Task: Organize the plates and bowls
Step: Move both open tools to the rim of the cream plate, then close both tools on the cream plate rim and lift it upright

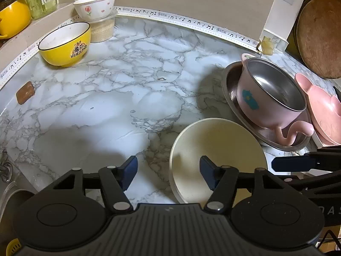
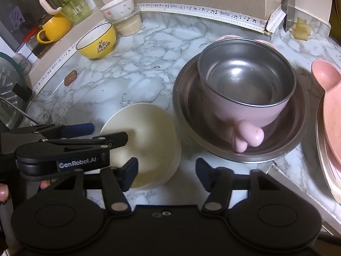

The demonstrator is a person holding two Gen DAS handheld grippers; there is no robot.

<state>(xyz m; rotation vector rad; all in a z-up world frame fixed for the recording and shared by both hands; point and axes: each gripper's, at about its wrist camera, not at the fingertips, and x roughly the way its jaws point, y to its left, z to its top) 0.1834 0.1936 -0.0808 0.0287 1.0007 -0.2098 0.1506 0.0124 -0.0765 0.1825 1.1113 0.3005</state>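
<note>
A cream bowl [image 1: 217,149] stands on the marble counter [image 1: 106,98] near its front edge. My left gripper [image 1: 168,169] is open and straddles the bowl's left rim, one pad inside and one outside, neither touching. My right gripper [image 2: 167,170] is open astride the cream bowl's [image 2: 147,136] right rim in the same way. A pink bowl with a steel lining [image 2: 245,89] sits tilted in a steel plate [image 2: 281,147] to the right. A yellow bowl [image 1: 64,42] and a white flowered bowl [image 1: 96,6] stand at the back left.
Pink plates [image 2: 332,115] are stacked at the right edge. The white bowl rests on a clear tub [image 1: 102,29]. A yellow mug [image 2: 55,27] and a green jar [image 2: 70,2] sit on the back ledge. A round wooden board [image 1: 319,36] leans at the right, and a sink [image 2: 10,98] lies left.
</note>
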